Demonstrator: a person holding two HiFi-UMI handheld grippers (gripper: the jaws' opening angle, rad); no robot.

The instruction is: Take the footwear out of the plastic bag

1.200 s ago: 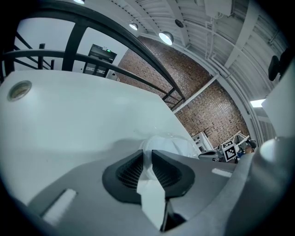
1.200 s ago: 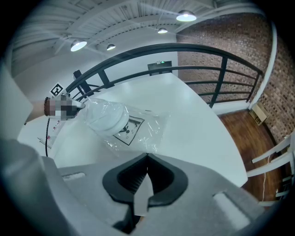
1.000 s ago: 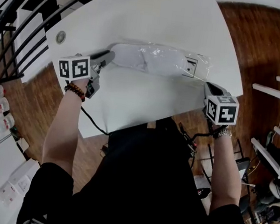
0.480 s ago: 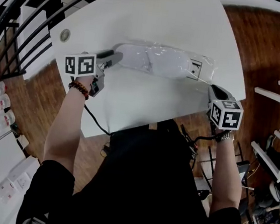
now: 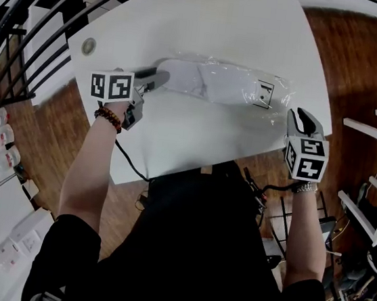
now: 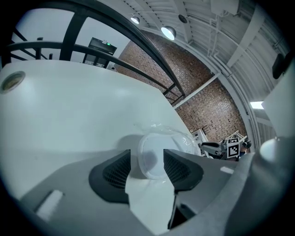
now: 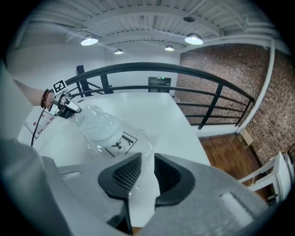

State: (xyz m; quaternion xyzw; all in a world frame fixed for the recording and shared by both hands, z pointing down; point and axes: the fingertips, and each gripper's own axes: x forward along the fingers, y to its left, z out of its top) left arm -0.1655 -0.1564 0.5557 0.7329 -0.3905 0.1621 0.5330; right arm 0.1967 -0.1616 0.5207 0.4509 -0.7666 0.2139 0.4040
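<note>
1. The left tongs [image 5: 151,80] are at the left end of the plastic bag [image 5: 231,83]. Their jaws have just been opening and now stand wide. The rounded end of the white slipper [image 5: 180,76], wrapped in film, sits between them unpinched.
2. The right tongs [image 5: 302,117] were closed at the bag's right corner a second ago. Their jaws have just been opening and are now apart with nothing between them. They have drawn back from the bag's right end towards the person.
3. The bag lies flat on the white worktop [image 5: 211,20] with the slipper inside it and a printed label [image 5: 262,93] near its right end.
4. Both grips look released and nothing is out yet, so a fresh grasp seems due. I cannot tell which end of the bag is open.
</note>
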